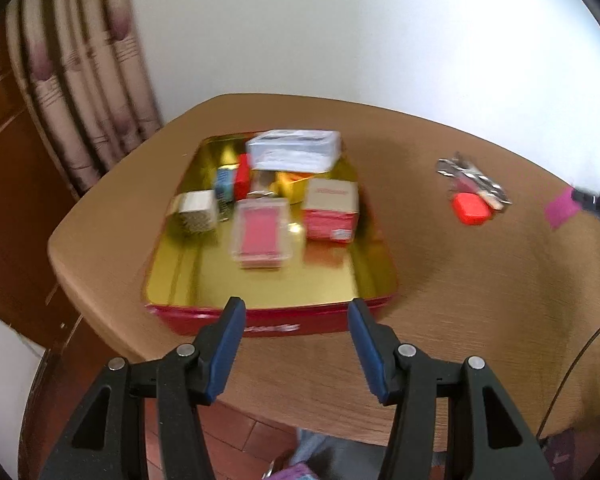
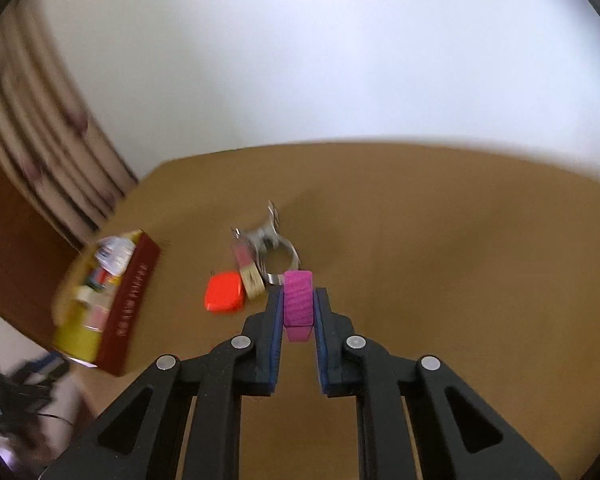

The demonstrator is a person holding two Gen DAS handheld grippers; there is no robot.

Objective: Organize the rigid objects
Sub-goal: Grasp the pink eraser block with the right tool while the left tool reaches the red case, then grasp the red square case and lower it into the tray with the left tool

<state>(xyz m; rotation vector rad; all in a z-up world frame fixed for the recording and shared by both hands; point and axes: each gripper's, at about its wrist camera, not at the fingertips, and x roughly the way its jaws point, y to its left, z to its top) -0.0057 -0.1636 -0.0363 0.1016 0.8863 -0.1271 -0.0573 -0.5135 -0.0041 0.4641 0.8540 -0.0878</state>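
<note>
A red tin with a gold inside sits on the round wooden table, holding several small boxes. My left gripper hovers open just before the tin's near wall, nothing between its fingers. My right gripper is shut on a magenta block, held above the table; the block also shows at the right edge of the left wrist view. An orange-red box lies on the table beside a silver clip and a small bundle of items.
A white wall stands behind the table, and a striped curtain hangs at the left. The table's edge runs close beneath my left gripper, with reddish floor below. A thin cable curves at the right.
</note>
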